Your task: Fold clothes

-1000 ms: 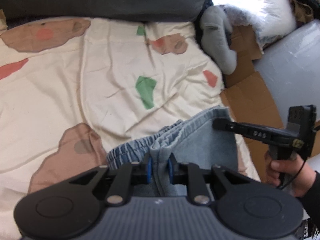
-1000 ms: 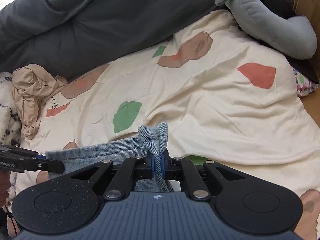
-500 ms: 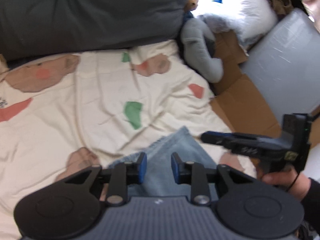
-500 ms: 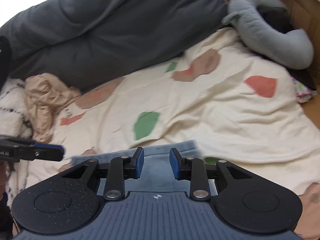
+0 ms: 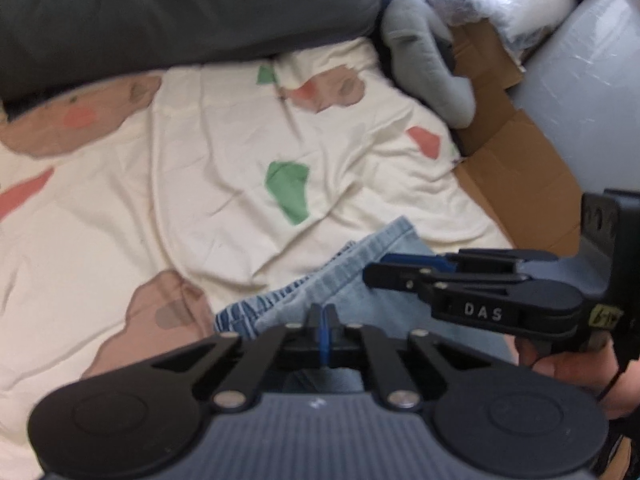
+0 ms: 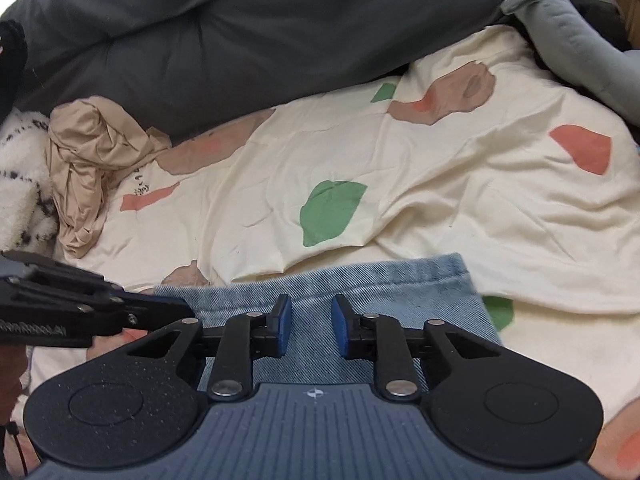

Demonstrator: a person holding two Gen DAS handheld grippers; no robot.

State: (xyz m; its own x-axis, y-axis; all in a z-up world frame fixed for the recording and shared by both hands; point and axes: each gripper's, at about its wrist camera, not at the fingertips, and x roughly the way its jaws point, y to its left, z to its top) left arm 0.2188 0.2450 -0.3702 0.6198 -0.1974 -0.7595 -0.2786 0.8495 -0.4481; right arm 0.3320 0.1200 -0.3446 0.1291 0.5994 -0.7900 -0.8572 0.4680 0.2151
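Observation:
A folded pair of light blue denim shorts (image 5: 356, 272) lies flat on the cream patterned bed sheet (image 5: 208, 208). In the left wrist view my left gripper (image 5: 322, 314) hovers over the shorts' near edge, its blue pads pressed together with no cloth between them. My right gripper (image 6: 311, 314) sits low over the denim (image 6: 384, 284); its jaws are closing, the pads still apart with fabric below them, not pinched. Each gripper shows in the other's view: the right gripper (image 5: 374, 270) on the right, the left gripper (image 6: 186, 312) on the left.
A dark grey duvet (image 6: 260, 28) banks along the back of the bed. A crumpled beige garment (image 6: 84, 160) and a white fluffy item (image 6: 20, 188) lie at the left. A grey plush (image 5: 428, 72) and flattened cardboard (image 5: 516, 172) sit off the bed's right edge.
A second ago both grippers pinched bunched denim. Both then let go and drew back, leaving the shorts flat. Since then the left gripper has shut empty and the right stays parted.

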